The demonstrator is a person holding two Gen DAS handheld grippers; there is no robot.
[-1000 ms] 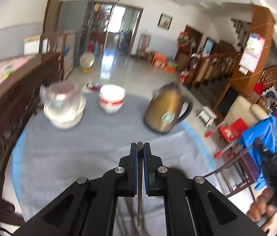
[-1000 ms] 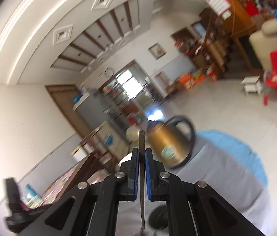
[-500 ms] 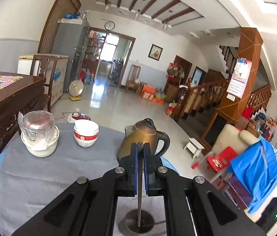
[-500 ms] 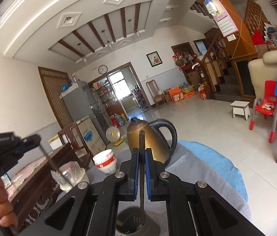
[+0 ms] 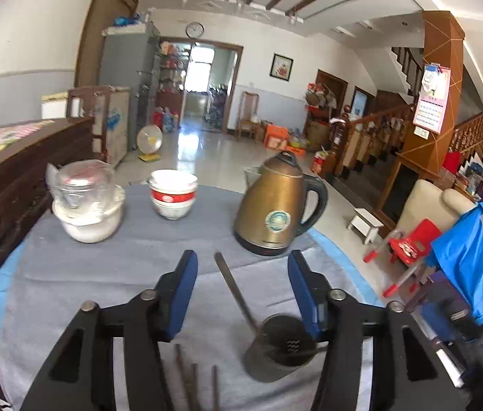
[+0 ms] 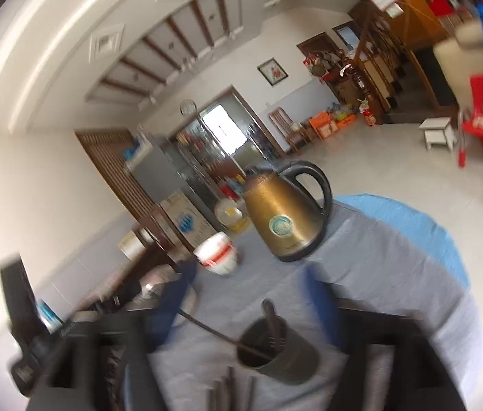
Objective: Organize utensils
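Observation:
A dark metal utensil cup (image 5: pixel 277 352) stands on the grey cloth, also in the right wrist view (image 6: pixel 277 354). A metal utensil (image 5: pixel 236 291) leans in it, handle pointing up and left. My left gripper (image 5: pixel 241 270) is open and empty just above the cup. In the blurred right wrist view, two utensils (image 6: pixel 272 322) stand in the cup and my right gripper (image 6: pixel 246 287) is open and empty above it. Several utensil handles (image 5: pixel 195 376) lie on the cloth near the front edge, left of the cup.
A bronze kettle (image 5: pixel 277 210) stands behind the cup. A red-and-white bowl stack (image 5: pixel 172 193) and a white bowl with a glass lid (image 5: pixel 87 202) sit at the far left. A dark wooden bed frame (image 5: pixel 11 174) borders the table's left side.
Both grippers were shut on a utensil over the cup; both have opened. The utensils now rest in the cup. The right view has tilted and blurred.

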